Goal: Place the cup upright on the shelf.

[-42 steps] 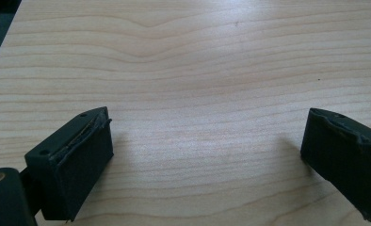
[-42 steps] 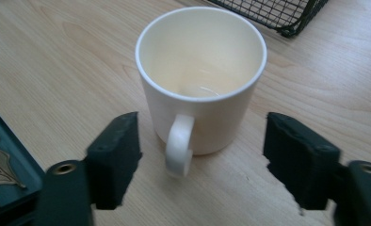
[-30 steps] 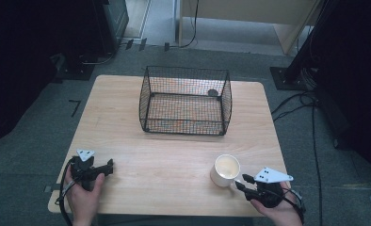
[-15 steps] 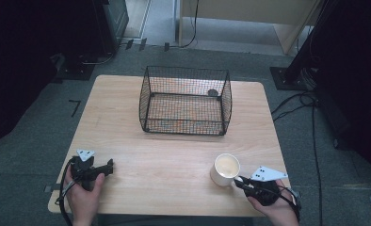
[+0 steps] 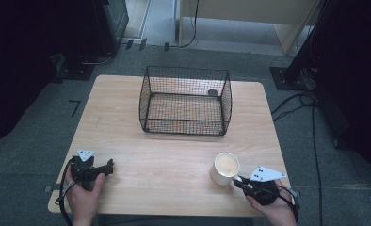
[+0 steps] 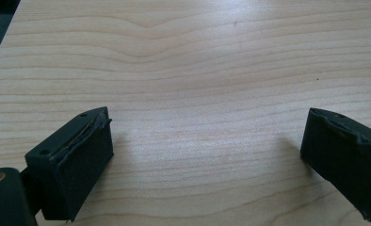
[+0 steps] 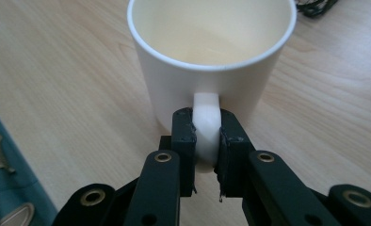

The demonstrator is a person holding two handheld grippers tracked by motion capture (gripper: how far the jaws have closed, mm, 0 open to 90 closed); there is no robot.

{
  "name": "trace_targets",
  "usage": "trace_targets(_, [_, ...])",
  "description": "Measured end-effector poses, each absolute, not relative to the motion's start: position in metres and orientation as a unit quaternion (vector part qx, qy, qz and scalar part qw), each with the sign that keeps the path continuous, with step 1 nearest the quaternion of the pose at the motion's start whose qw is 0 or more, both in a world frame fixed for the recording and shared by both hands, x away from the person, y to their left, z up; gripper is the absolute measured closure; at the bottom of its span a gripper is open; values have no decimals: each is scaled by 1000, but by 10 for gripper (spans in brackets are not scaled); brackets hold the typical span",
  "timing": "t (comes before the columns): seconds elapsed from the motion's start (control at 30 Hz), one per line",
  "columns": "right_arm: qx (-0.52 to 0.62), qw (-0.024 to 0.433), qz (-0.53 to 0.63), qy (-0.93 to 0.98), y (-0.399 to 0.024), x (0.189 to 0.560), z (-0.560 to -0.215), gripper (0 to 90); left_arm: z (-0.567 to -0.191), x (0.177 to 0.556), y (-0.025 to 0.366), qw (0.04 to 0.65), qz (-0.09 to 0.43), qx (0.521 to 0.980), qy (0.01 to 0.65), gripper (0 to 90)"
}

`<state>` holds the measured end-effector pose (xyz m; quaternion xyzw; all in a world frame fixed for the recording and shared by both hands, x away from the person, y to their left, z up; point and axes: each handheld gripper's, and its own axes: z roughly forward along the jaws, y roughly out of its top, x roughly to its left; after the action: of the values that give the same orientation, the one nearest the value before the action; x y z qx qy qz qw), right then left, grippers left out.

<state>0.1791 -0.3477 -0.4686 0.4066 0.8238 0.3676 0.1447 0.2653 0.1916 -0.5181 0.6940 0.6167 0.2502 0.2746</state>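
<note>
right gripper [image 7: 206, 141] clenched on handle of white mug [image 5: 226, 168], which stood near bench [image 5: 174, 155] front right corner. left gripper [image 6: 207, 155] released, jaws wide apart, at front left corner. wire basket [image 5: 185, 100] toward back edge.

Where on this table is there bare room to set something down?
Bare wood spans the near middle between the left gripper and the mug, and the strips on both sides of the wire basket. The near right corner is crowded: the right gripper has its jaws shut on the mug's handle.
</note>
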Motion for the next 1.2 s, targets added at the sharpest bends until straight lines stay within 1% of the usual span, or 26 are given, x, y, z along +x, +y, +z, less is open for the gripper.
trace_targets(0.13, [406,158,374,819,-349,178,-466,808,-518,265,192,274,250,694,617,27])
trace_targets(0.33, [403,157,387,814,-349,177,-463,809,-518,265,192,274,250,694,617,27])
trace_targets(0.57, [397,166,394,812,-347,177,-454,809,-518,265,192,275,250,694,617,27])
trace_targets(0.97, [373,178,408,814,-339,188,-424,810,-518,265,192,275,250,694,617,27])
trace_targets(1.0, [366,179,411,816,-335,191,-416,809,-518,265,192,275,250,694,617,28])
trace_targets(1.2, [354,180,417,818,-329,203,-402,809,-518,265,191,276,250,695,615,28])
